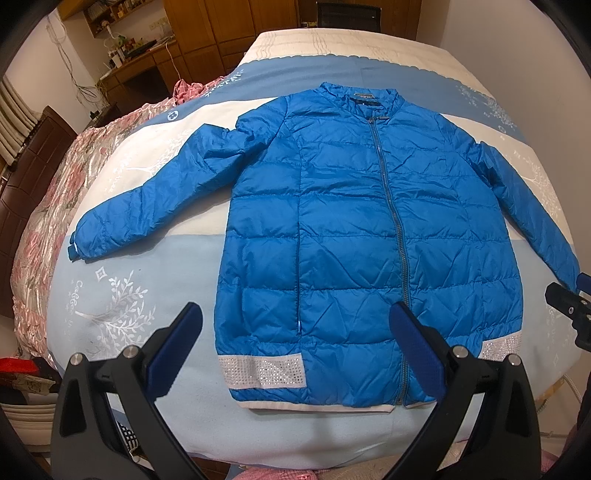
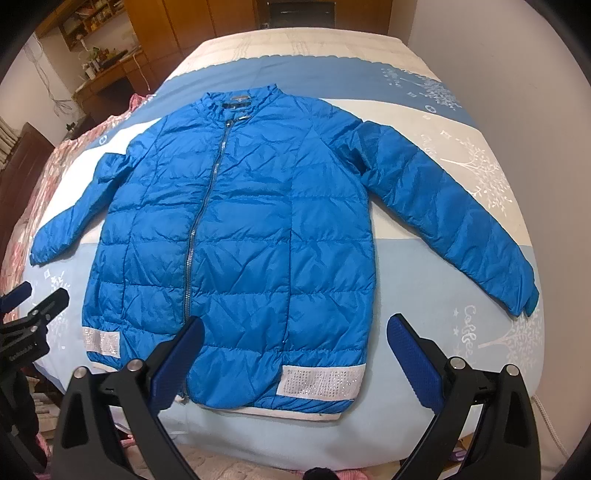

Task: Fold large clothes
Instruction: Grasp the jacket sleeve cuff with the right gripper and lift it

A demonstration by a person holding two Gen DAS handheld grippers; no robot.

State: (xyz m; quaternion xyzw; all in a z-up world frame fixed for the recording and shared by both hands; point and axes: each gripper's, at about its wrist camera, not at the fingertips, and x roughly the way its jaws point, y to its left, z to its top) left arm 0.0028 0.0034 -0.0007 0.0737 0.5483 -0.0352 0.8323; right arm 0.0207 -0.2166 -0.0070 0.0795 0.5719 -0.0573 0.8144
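A blue quilted jacket (image 1: 354,236) is lying flat and face up on the bed (image 1: 155,280), zipped closed, its collar (image 1: 356,96) pointing toward the far end and its hem toward the cameras. Both sleeves are spreading outward and down from the shoulders — the left sleeve (image 1: 147,199) is resting on the white band of the bedcover, the right sleeve (image 2: 447,218) is angling toward the bed's right edge. A grey zipper (image 1: 389,236) is running from collar to hem, and sparkling white bands (image 2: 319,382) are trimming the hem on both sides of it. The left tool (image 1: 295,343) is hovering above the lower hem with its fingers (image 1: 173,350) spread wide apart, holding nothing; whether it is touching the fabric cannot be told. The right tool (image 2: 295,354) is likewise standing wide open and empty over the hem's right portion, one blue pad (image 2: 177,358) overlapping the jacket in view and the other lying over bare bedcover. Each tool is appearing at the margin of the other's view. A pink floral quilt (image 1: 62,192) is bunching along the bed's left side, and wooden cabinets (image 1: 236,29) are standing beyond the far end.
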